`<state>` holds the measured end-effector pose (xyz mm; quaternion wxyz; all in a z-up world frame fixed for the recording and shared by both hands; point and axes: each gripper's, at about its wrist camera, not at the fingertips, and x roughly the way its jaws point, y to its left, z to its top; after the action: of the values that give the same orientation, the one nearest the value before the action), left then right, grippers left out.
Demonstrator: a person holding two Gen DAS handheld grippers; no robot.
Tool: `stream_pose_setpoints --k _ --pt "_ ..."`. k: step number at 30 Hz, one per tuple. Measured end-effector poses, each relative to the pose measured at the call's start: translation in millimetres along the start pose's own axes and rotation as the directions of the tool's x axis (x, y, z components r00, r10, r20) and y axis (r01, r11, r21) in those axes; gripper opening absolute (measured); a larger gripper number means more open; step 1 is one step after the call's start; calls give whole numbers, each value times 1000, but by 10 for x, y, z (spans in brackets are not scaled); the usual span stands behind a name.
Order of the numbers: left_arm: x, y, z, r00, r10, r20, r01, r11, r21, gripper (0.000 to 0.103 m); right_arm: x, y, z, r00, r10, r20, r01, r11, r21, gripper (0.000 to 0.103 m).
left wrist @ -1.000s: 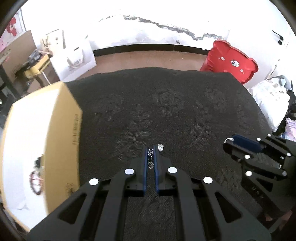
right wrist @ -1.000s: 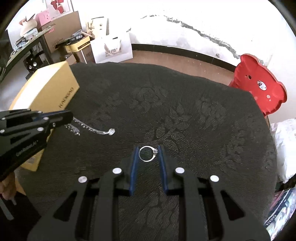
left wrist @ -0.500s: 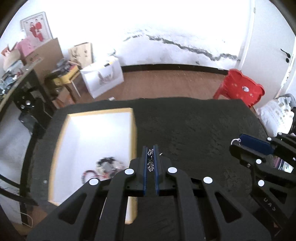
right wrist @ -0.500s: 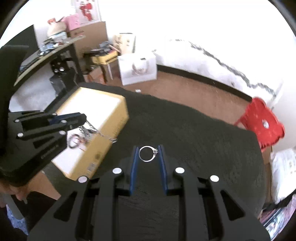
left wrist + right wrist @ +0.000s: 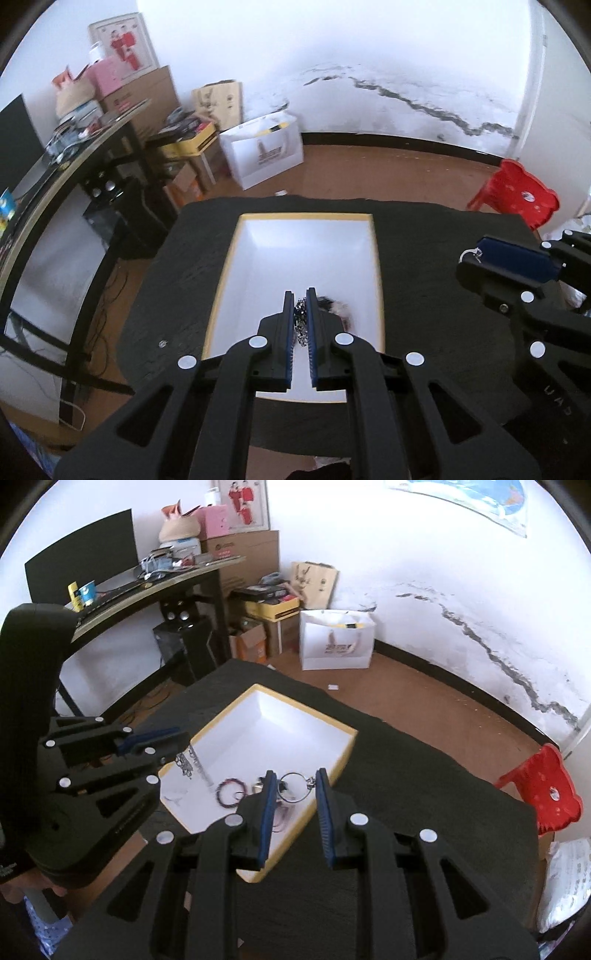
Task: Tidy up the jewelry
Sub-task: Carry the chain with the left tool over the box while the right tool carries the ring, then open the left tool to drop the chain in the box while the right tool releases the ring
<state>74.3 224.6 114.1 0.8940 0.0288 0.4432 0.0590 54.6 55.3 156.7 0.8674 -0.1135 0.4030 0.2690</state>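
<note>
A yellow-rimmed box with a white inside stands on the dark tablecloth. My left gripper is shut on a silver chain and holds it above the box; the chain hangs from it in the right wrist view. My right gripper is shut on a silver ring, held above the box's near right corner. Beaded bracelets lie in the box. The right gripper also shows at the right in the left wrist view.
The dark patterned cloth covers the table. A red plastic stool stands at the right. A desk, cardboard boxes and a white paper bag stand beyond the table on the brown floor.
Both grippers have risen from the cloth and swung left over the box, each still holding its piece. The chain now hangs above the box interior.
</note>
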Motion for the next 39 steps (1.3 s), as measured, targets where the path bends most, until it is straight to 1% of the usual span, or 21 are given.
stream_pose_setpoints --k 3,7,12,16,25,32,39 --pt "93 158 -68 1000 10 -18 -11 1000 -22 6 177 168 15 999 14 -31 -14 1000 -9 22" --pt "267 344 -165 999 15 -45 -17 998 -52 6 396 272 -3 998 21 -67 -22 1000 -19 22" --pt "492 486 -247 997 28 -68 -33 997 -64 6 654 345 -10 994 16 -105 -19 1000 -22 22" --pt "670 584 -281 996 17 -87 -24 996 -82 6 841 369 -19 992 9 -129 -12 1000 -25 22" --pt "1078 648 -366 991 -13 -132 0 995 -100 6 1248 351 -122 982 1 -187 -2 1000 -8 22" --pt "1312 644 -439 987 -25 -161 7 994 -112 6 1517 291 -210 975 -5 -224 5 1000 -1 22" --pt "1477 636 -526 982 -19 -186 -3 993 -117 6 1800 255 -304 965 -7 -261 11 1000 11 22"
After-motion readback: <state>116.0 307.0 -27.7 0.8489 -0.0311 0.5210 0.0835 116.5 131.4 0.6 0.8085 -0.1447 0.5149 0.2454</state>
